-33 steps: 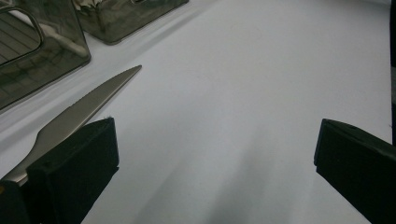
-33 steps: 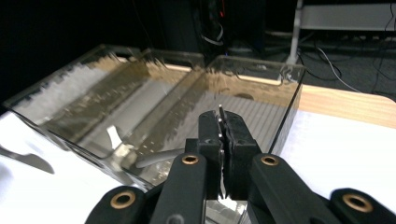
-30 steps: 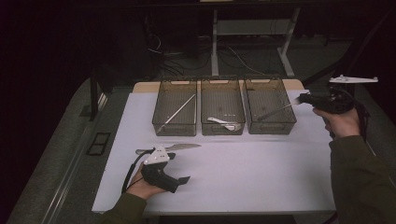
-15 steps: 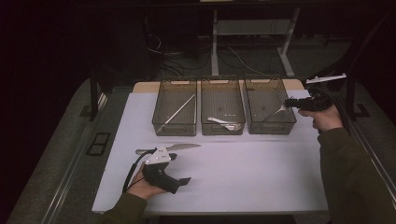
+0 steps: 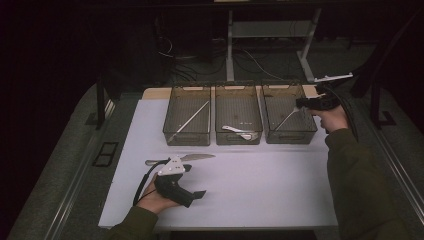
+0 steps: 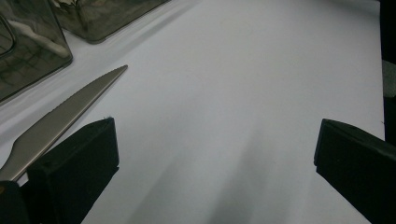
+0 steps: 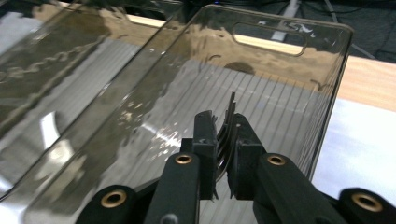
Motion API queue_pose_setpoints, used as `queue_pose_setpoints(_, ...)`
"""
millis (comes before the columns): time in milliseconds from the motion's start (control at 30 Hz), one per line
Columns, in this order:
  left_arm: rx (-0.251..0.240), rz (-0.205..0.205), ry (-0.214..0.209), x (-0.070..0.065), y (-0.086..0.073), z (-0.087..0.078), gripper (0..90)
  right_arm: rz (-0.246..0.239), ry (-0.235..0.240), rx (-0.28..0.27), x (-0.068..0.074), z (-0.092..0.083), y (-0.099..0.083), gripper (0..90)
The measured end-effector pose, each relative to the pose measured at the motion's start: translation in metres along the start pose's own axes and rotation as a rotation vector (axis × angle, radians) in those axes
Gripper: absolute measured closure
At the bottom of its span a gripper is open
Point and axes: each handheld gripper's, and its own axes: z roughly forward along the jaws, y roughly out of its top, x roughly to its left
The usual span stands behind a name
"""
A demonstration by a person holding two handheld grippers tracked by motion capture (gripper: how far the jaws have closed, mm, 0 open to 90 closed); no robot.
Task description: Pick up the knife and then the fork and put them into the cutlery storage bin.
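I had the right gripper (image 7: 223, 140) over the right-hand clear smoked plastic bin (image 5: 289, 120), its jaws just easing apart around the steel fork (image 7: 227, 133) between them, tines up above the bin's ribbed floor; I judged it not yet dropped. Left of that bin, the middle bin (image 5: 238, 120) held a pale utensil and the far-left bin (image 5: 188, 122) a long slim one. The serrated steel table knife (image 5: 181, 159) lay on the white counter (image 5: 260, 190) in front of the far-left bin, unsorted, beside my released, empty left gripper (image 5: 192, 186). I read no labels anywhere.
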Motion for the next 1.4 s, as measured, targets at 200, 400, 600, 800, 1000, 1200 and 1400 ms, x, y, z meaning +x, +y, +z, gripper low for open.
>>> queue_pose_setpoints(200, -0.007, -0.004, -0.003, 0.001, 0.000, -0.001, 0.0, -0.038, -0.086, -0.032, 0.000, 0.016, 0.001, 48.4)
queue_pose_setpoints(400, -0.006, -0.004, -0.004, 0.001, 0.000, -0.001, 0.0, -0.038, -0.140, -0.066, -0.003, 0.014, 0.001, 36.3)
queue_pose_setpoints(600, -0.009, -0.009, -0.001, 0.001, 0.000, -0.001, 0.0, -0.023, -0.104, -0.085, -0.002, 0.003, 0.002, 32.3)
queue_pose_setpoints(800, 0.000, -0.001, 0.008, 0.004, 0.000, -0.004, 0.0, -0.022, -0.026, -0.105, 0.006, -0.014, -0.009, 30.3)
queue_pose_setpoints(1000, 0.019, 0.009, 0.025, 0.010, 0.003, -0.009, 2.5, -0.067, 0.024, -0.121, 0.025, -0.036, -0.030, 28.8)
queue_pose_setpoints(1200, 0.025, 0.009, 0.024, 0.021, 0.010, -0.015, 16.4, -0.124, 0.085, -0.118, 0.048, -0.056, -0.055, 27.8)
queue_pose_setpoints(1400, 0.081, 0.003, 0.039, 0.041, 0.012, -0.021, 34.2, -0.159, 0.152, -0.103, 0.067, -0.066, -0.084, 27.4)
